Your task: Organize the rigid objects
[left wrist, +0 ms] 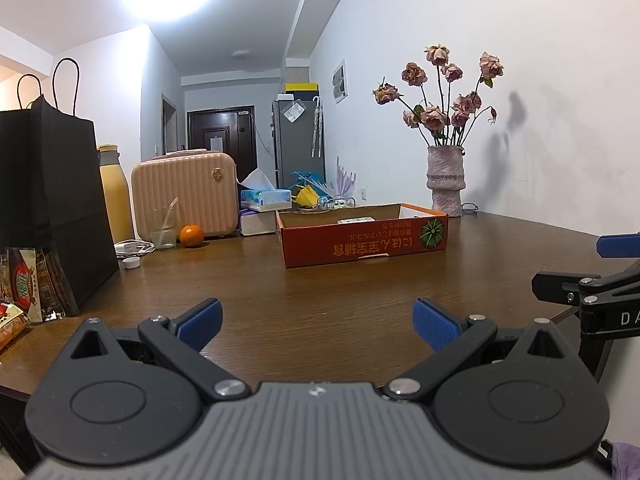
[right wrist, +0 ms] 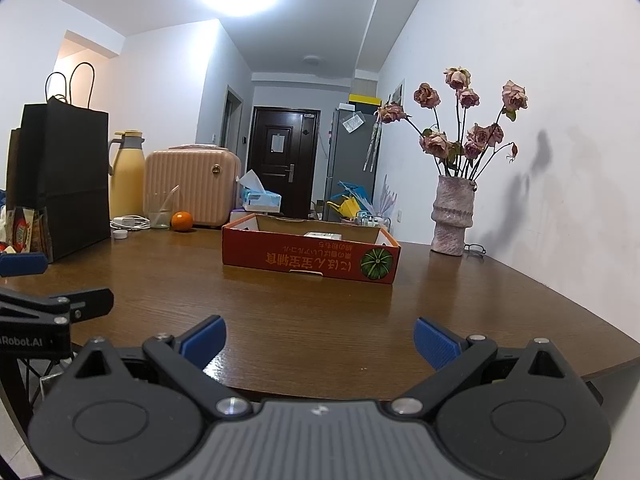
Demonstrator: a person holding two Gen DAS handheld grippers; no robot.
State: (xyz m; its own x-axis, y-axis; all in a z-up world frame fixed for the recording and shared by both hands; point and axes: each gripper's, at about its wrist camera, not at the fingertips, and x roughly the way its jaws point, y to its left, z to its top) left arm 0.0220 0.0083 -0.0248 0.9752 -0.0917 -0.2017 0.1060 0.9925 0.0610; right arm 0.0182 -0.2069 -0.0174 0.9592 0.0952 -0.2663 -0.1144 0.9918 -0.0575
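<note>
The red box (left wrist: 362,238) sits open-topped on the worktop (left wrist: 320,292) well ahead of me, with a pale flat item (left wrist: 356,220) lying inside it that I cannot make out. Beyond it on the left stand an orange (left wrist: 191,235), a glass (left wrist: 162,228), a pink case (left wrist: 184,194) and a black bag (left wrist: 52,208), and on the right a vase (left wrist: 446,184) of dried roses by the wall. My left gripper (left wrist: 318,326) and right gripper (right wrist: 319,342) both hover low at the near edge, fingers (left wrist: 434,322) spread wide and holding nothing.
</note>
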